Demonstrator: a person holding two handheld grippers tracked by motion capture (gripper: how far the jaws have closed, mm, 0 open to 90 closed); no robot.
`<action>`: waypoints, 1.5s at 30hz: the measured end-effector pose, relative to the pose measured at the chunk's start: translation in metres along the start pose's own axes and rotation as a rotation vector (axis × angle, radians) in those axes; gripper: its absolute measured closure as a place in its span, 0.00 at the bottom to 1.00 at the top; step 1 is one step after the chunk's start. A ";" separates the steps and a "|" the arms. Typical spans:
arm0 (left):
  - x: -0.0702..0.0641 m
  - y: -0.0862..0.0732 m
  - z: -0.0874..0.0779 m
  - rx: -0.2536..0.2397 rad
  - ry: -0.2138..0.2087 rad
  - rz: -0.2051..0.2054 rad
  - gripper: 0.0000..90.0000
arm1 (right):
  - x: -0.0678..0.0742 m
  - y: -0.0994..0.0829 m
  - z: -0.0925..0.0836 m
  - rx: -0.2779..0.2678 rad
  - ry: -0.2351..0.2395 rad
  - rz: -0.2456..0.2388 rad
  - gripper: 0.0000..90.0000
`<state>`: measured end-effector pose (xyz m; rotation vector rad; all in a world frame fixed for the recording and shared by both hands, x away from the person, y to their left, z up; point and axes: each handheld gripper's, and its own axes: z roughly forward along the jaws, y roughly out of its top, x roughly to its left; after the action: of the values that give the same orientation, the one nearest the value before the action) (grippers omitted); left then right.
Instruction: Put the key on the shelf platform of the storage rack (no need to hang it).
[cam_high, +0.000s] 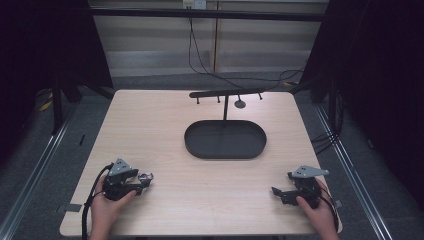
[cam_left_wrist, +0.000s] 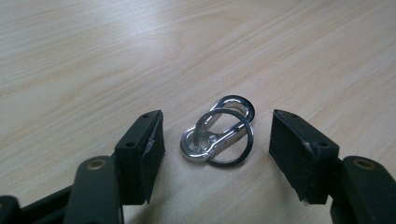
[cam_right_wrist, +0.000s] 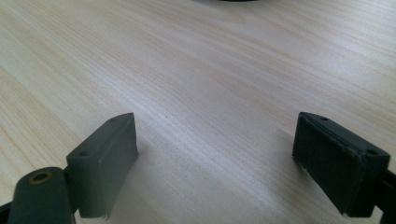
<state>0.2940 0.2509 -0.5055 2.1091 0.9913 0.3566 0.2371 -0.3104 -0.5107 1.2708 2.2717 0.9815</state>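
Carabiner clip (cam_left_wrist: 215, 131) with a key ring (cam_left_wrist: 229, 140) looped through it lies flat on the counter (cam_left_wrist: 116, 56), near the front left corner as the high view shows it. Its long axis runs slantwise in the left gripper view, from low left to upper right, so it points across the gap of the fingers and not along it. The clip sits between the two fingers of the left gripper (cam_left_wrist: 217, 154), a little ahead of their tips, with bare wood on each side; the pads do not touch it. These fingers stand apart, about half open.

The right gripper (cam_right_wrist: 217, 158) rests at the front right of the counter, well apart from the clip, its fingers wide open over empty wood. The left hand (cam_high: 107, 205) is clearly the nearer one.

Farther back, the black oval tray (cam_high: 192, 145) with its hook stand (cam_high: 226, 93) waits in the middle of the counter. I judge the next closing must catch the slanted clip without pushing it aside.
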 end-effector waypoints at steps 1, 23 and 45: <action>0.000 0.000 0.000 0.000 0.000 0.000 0.41 | 0.000 0.000 0.000 0.000 0.000 0.000 0.15; -0.016 0.012 0.005 0.057 -0.009 0.057 0.68 | 0.000 0.000 0.000 0.000 0.000 0.000 0.15; -0.013 0.050 -0.012 0.010 -0.043 -0.023 0.69 | 0.000 0.000 0.000 0.000 0.000 0.000 0.15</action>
<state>0.3056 0.2274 -0.4595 2.1040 0.9931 0.2940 0.2371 -0.3104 -0.5108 1.2704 2.2715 0.9811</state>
